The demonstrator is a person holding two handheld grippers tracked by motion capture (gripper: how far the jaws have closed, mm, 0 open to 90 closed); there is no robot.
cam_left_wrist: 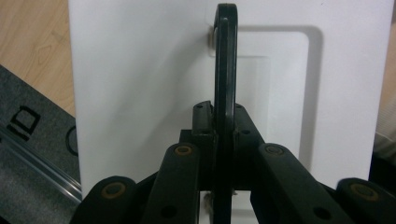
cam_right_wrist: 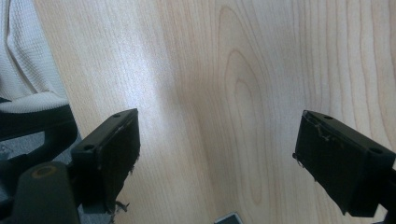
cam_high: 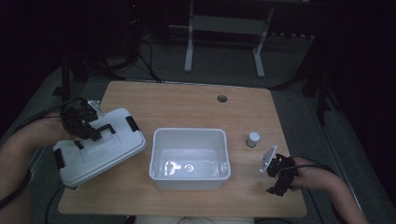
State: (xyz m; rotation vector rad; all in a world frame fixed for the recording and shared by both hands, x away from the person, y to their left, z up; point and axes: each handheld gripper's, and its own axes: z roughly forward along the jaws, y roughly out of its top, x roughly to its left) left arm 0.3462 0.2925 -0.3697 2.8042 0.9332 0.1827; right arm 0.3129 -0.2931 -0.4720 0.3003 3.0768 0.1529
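The left gripper has its fingers clamped on the lid's handle; the right gripper rests with fingers wide. Tilted over the tabletop edge, the lid could swing and slip free.

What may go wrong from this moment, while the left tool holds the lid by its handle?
1. The left tool grips the white lid only by its thin black handle; the lid is tilted and could swing or slip.
2. Part of the lid hangs past the edge of the table, so if released here it might fall to the floor.
3. The open white box stands close; a swinging lid could knock it toward the small white cylinder.
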